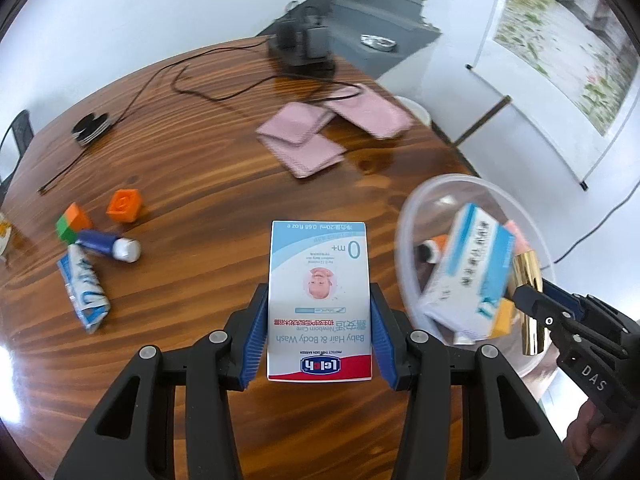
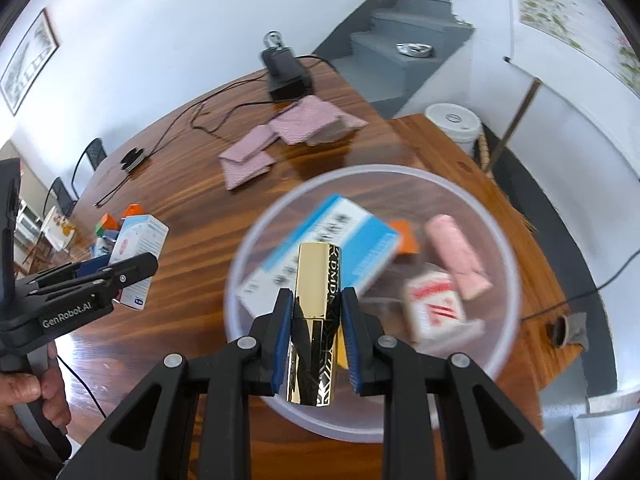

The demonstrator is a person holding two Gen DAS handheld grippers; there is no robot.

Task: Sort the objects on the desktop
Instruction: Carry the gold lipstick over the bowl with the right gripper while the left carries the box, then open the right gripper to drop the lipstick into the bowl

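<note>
My left gripper [image 1: 319, 292] is shut on a white and blue baby wash box [image 1: 319, 280], held over the wooden table [image 1: 200, 184] to the left of the bowl. The same box [image 2: 138, 256] and left gripper [image 2: 132, 268] show at the left of the right wrist view. My right gripper [image 2: 316, 300] is shut on a gold tube [image 2: 316, 320], which hangs above the clear plastic bowl [image 2: 508, 240]. That gold tube [image 1: 528, 296] also appears over the bowl [image 1: 404, 216] in the left wrist view. Inside the bowl lie a blue and white carton [image 2: 332, 240], a pink roll [image 2: 456, 260] and a red and white pack [image 2: 436, 304].
On the table's left lie an orange cube [image 1: 125, 205], a green and orange block [image 1: 73, 222], a blue tube with a white cap [image 1: 108, 244] and a crumpled tube [image 1: 84, 284]. Pink cloths [image 1: 320, 132], a black cable [image 1: 160, 80] and a black device [image 1: 304, 48] sit farther back.
</note>
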